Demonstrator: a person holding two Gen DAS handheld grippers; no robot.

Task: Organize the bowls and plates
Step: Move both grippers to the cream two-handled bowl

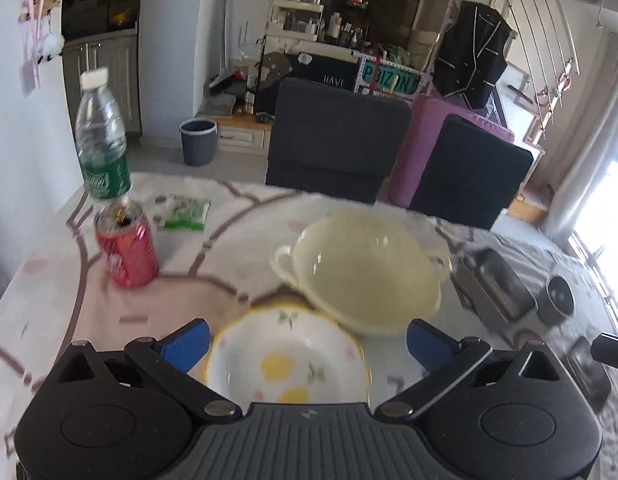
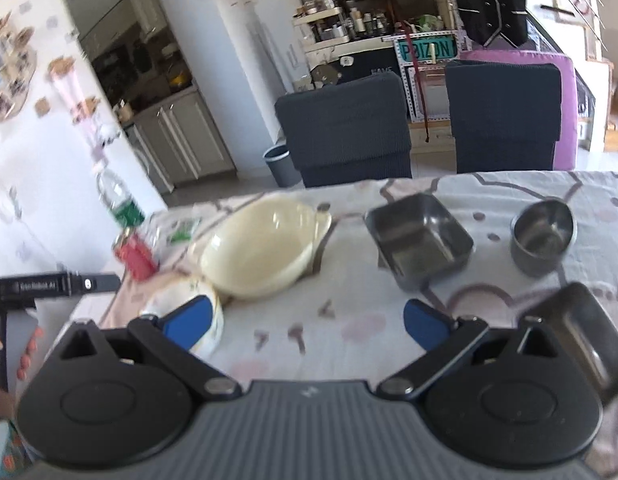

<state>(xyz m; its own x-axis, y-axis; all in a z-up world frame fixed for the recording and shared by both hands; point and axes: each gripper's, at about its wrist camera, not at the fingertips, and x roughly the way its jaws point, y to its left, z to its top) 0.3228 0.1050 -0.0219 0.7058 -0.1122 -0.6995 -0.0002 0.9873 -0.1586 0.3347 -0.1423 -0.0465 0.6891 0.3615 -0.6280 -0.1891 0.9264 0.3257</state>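
Note:
A small white bowl with lemon print (image 1: 287, 360) sits on the table between the fingers of my left gripper (image 1: 309, 344), which is open around it without touching. A cream two-handled bowl (image 1: 365, 272) stands just beyond it. In the right wrist view my right gripper (image 2: 307, 322) is open and empty above the tablecloth. The lemon bowl (image 2: 177, 300) lies behind its left finger and the cream bowl (image 2: 261, 248) lies ahead to the left. A square steel dish (image 2: 419, 240), a round steel cup (image 2: 543, 236) and another steel dish (image 2: 577, 332) stand to the right.
A red can (image 1: 127, 250), a water bottle (image 1: 103, 136) and a green packet (image 1: 185, 212) stand at the table's left. Steel dishes (image 1: 497, 284) sit at the right. Two dark chairs (image 1: 337, 140) stand behind the far edge. The left gripper's body (image 2: 49, 284) shows at the left.

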